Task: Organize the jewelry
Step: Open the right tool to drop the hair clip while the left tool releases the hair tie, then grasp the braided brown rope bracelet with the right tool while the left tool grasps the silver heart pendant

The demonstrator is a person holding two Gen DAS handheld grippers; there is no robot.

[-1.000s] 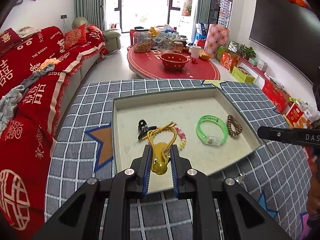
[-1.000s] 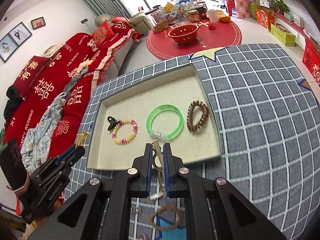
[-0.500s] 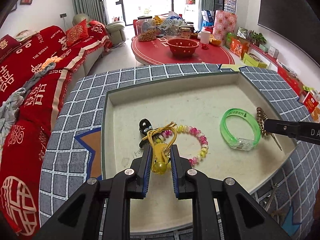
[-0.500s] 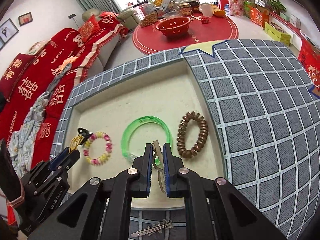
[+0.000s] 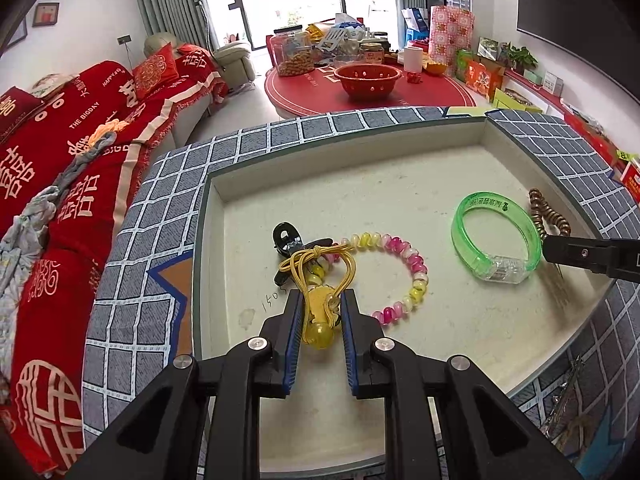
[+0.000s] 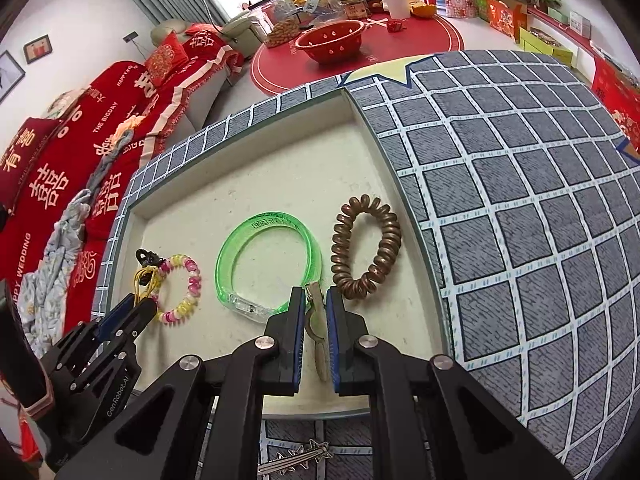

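A shallow cream tray [image 5: 400, 184] [image 6: 280, 168] lies on the checked cloth. My left gripper [image 5: 320, 300] is shut on a yellow cord charm [image 5: 318, 312], held low over the tray's left part, beside a black clip [image 5: 286, 236] and a pink-yellow bead bracelet [image 5: 404, 272] [image 6: 184, 288]. My right gripper [image 6: 314, 296] is shut on a metal hair clip [image 6: 316, 324], low over the tray between a green bangle [image 6: 268, 256] [image 5: 496, 236] and a brown coil hair tie [image 6: 368, 248]. The right gripper also shows in the left wrist view [image 5: 592, 254].
A star-shaped metal hair clip [image 6: 296, 460] lies on the cloth in front of the tray. A red sofa [image 5: 60, 152] stands at the left. A red round table [image 5: 368, 92] with a colander and jars stands beyond.
Both grippers have moved forward and down over the tray with their items still held. The tray and the pieces in it look larger and nearer.
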